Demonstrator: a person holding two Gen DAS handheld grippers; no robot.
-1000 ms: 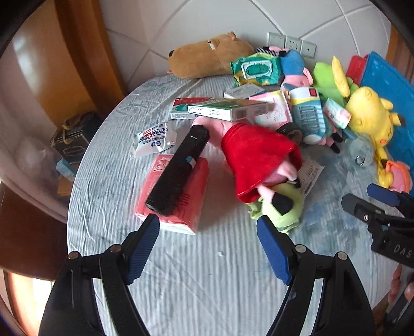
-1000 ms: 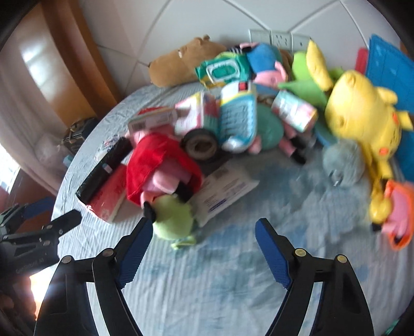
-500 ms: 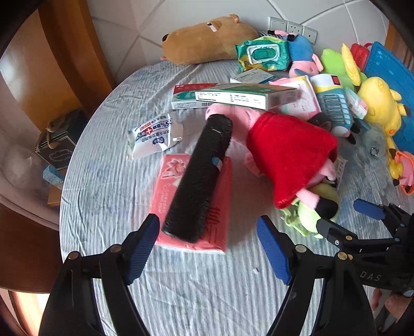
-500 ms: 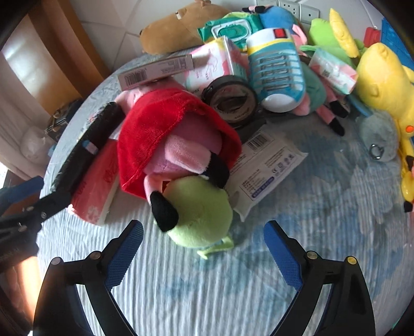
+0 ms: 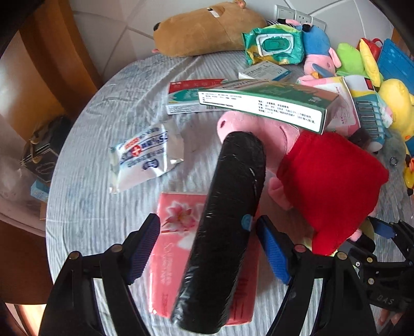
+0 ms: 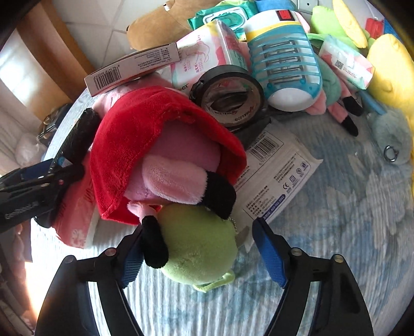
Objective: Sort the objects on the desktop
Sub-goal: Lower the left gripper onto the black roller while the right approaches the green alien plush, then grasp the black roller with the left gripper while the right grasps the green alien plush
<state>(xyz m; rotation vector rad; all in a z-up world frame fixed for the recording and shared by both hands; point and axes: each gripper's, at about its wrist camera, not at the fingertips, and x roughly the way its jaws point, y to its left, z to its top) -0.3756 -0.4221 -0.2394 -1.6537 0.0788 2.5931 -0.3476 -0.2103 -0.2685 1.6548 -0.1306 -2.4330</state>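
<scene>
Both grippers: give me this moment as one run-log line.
left gripper: open, straddling black roll on pink tissue pack | right gripper: open, around green plush | nothing gripped yet

Round table [image 5: 85, 206] under pale crinkled cloth – white tiled wall [image 5: 124, 23] behind, wood trim [image 5: 75, 51] left, sunlit.

Your left gripper [image 5: 208, 241] and right gripper [image 6: 198, 254] show black frames, ribbed blue pads, brass-coloured screws and white embossed lettering.
</scene>
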